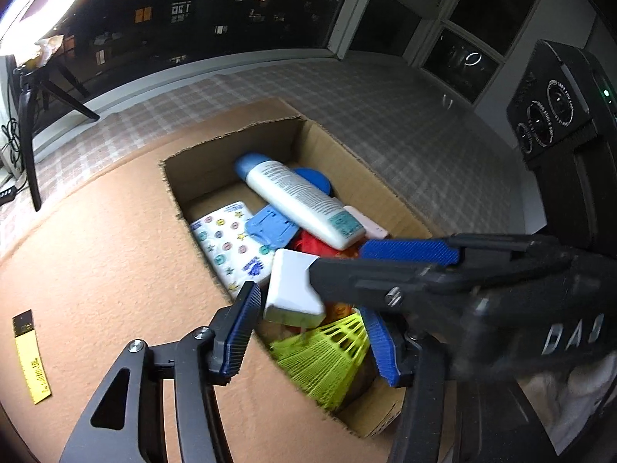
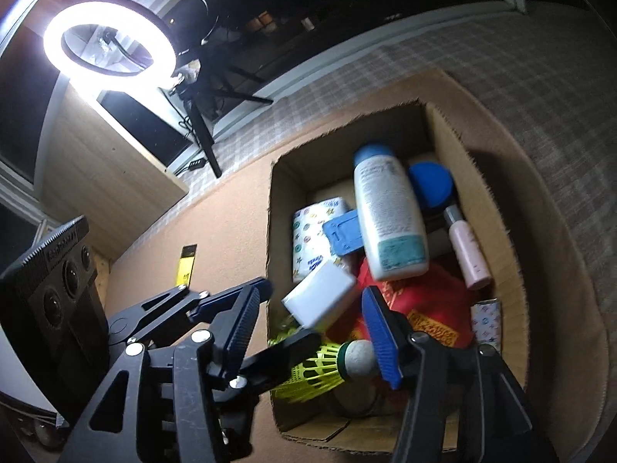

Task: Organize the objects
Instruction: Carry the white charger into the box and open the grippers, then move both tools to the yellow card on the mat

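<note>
Your left gripper (image 1: pixel 308 328) and right gripper (image 2: pixel 312 332) both have wide-open fingers holding nothing. The white rectangular plastic block (image 1: pixel 295 289) sits loosely atop the full brown cardboard box (image 1: pixel 231 142). It could slide off the pile.

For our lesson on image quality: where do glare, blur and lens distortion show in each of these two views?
Left wrist view: glare burns out the top-left corner; the right tool crossing the frame is smeared; the windowsill bows with fisheye curvature. Right wrist view: the ring light blows out to white; the white block looks blurred; the cardboard box casts a dark shadow on its right.
</note>
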Motion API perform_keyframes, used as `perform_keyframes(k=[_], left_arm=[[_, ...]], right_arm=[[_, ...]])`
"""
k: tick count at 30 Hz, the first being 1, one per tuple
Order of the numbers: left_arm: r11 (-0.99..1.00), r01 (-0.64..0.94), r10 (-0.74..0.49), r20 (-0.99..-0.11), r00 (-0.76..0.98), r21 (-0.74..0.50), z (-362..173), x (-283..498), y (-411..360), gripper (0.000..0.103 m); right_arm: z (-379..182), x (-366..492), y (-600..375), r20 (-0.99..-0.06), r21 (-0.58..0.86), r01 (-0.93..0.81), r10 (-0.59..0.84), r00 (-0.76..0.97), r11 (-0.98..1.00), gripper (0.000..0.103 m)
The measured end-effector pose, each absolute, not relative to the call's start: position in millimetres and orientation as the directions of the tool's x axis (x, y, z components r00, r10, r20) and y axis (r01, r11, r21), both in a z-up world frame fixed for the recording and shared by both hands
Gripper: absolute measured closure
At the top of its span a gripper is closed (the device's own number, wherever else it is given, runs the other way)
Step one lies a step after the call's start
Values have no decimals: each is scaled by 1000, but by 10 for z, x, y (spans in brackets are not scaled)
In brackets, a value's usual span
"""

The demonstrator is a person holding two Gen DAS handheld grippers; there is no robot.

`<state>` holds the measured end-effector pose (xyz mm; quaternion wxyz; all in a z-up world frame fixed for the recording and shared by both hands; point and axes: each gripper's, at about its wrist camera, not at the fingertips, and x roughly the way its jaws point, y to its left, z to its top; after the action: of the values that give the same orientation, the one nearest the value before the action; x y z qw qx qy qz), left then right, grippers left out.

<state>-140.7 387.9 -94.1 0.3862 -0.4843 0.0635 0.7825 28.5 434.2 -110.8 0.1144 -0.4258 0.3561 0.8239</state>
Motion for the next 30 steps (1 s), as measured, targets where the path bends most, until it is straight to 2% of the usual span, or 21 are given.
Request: perform_keyframes(k=[4,18,30], left_arm=[[-708,-647,538,-809,-237,-282,-934,-1424,3712,45],[-781,-562,493,-821,-286,-273,-912,-1434,2967,44],[-867,-430,416,-840,-350,-250,-925,-1565,2073,42]], right_arm=[[-1091,290,4315,-781,487,-495,-105,-615,-720,43],[-994,63,3992,-772,449,-441,-88,-629,-777,43],[-1021,-338,3571,-779,435,-376,-133,-613,-818,43]])
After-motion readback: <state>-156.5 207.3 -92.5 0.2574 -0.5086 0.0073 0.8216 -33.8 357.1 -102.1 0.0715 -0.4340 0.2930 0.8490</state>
